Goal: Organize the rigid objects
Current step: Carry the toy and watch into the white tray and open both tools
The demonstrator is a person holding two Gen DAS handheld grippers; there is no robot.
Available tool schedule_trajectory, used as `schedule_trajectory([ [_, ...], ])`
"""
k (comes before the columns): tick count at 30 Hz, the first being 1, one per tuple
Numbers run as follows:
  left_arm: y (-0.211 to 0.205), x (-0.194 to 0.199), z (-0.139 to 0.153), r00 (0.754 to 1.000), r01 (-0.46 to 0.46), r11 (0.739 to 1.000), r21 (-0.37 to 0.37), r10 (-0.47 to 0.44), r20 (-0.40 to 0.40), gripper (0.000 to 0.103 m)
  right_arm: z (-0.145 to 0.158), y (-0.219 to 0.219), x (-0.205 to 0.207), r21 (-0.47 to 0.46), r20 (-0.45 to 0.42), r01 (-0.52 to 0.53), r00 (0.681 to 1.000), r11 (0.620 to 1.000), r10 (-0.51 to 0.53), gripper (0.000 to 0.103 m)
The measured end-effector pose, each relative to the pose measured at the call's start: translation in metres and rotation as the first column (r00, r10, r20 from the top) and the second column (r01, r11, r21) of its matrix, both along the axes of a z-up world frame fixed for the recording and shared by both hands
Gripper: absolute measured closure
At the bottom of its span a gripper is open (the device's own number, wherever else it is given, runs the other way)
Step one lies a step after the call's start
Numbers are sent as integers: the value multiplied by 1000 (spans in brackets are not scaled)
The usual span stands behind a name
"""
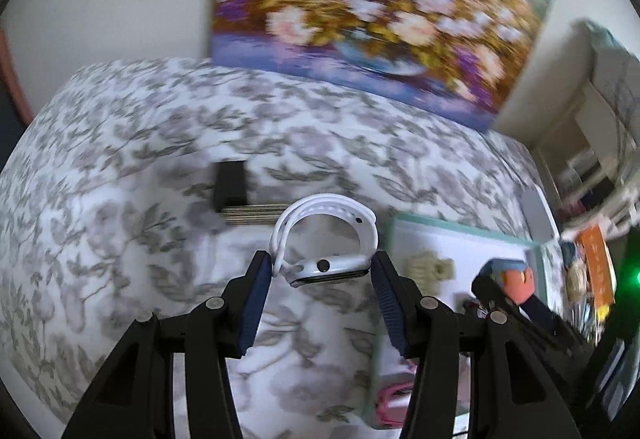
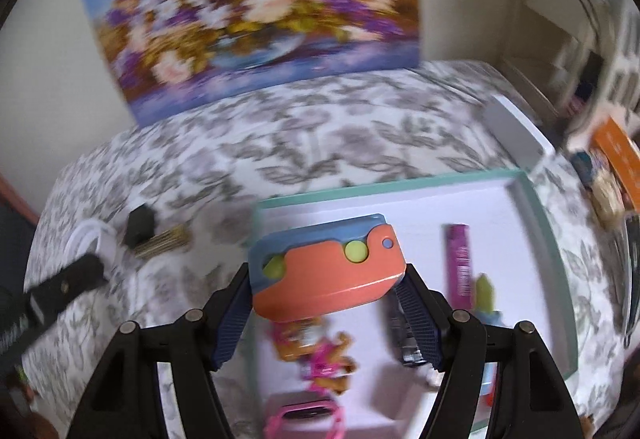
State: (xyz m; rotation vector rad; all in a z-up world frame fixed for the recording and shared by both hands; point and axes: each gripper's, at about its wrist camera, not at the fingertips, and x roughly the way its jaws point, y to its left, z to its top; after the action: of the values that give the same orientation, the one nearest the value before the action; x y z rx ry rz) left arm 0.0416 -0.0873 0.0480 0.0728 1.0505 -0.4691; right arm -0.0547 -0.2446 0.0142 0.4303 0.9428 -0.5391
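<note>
My left gripper [image 1: 322,273] is shut on a white smartwatch [image 1: 326,269] with a looped white strap, held above the leaf-patterned bedspread [image 1: 120,159]. My right gripper [image 2: 326,289] is shut on an orange and blue plastic toy [image 2: 326,269] with yellow-green knobs, held over the white tray with a mint rim [image 2: 532,207]. The tray holds a pink tube [image 2: 460,263], a pink item [image 2: 304,415] and several small toys. In the left wrist view the right gripper with the toy [image 1: 516,279] is over the tray [image 1: 460,235].
A black box [image 1: 230,185] and a stack of thin cards [image 1: 256,215] lie on the bedspread left of the tray. A flower painting [image 1: 360,7] leans on the wall behind. Shelves and an orange box [image 2: 616,155] stand at the right.
</note>
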Motion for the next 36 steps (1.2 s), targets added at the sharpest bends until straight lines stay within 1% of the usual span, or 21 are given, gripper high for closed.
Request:
schedule_trajectory([
  [3, -25, -14, -4, 998, 62, 998, 10, -62, -3, 50, -3, -22, -11, 1, -13, 62, 998, 998, -62, 29],
  [6, -45, -26, -8, 994, 113, 993, 27, -113, -2, 50, -8, -46, -24, 29, -16, 125, 992, 992, -124, 29],
  [12, -86, -52, -22, 977, 215, 974, 63, -215, -12, 50, -20, -79, -46, 46, -49, 221, 974, 974, -219, 29],
  [14, -98, -59, -27, 971, 241, 967, 80, -240, -14, 50, -25, -90, -54, 55, -68, 266, 963, 963, -262, 29],
  [17, -110, -66, -33, 961, 275, 957, 96, -275, -16, 54, -30, -102, -62, 65, -74, 297, 953, 953, -292, 29],
  [20, -120, -70, -39, 954, 301, 947, 114, -301, -13, 54, -34, -108, -67, 64, -83, 312, 948, 948, -307, 29],
  [23, -124, -71, -42, 951, 308, 943, 126, -308, -21, 55, -40, -113, -68, 81, -91, 318, 946, 945, -310, 29],
  [26, -122, -68, -43, 955, 296, 946, 133, -295, -28, 55, -44, -114, -68, 91, -100, 315, 947, 945, -306, 29],
  [32, -104, -54, -48, 974, 222, 966, 132, -213, -75, 55, -49, -111, -65, 101, -113, 303, 950, 948, -292, 29],
  [36, -95, -48, -48, 981, 189, 972, 136, -180, -78, 55, -51, -111, -64, 105, -123, 299, 950, 949, -286, 29],
])
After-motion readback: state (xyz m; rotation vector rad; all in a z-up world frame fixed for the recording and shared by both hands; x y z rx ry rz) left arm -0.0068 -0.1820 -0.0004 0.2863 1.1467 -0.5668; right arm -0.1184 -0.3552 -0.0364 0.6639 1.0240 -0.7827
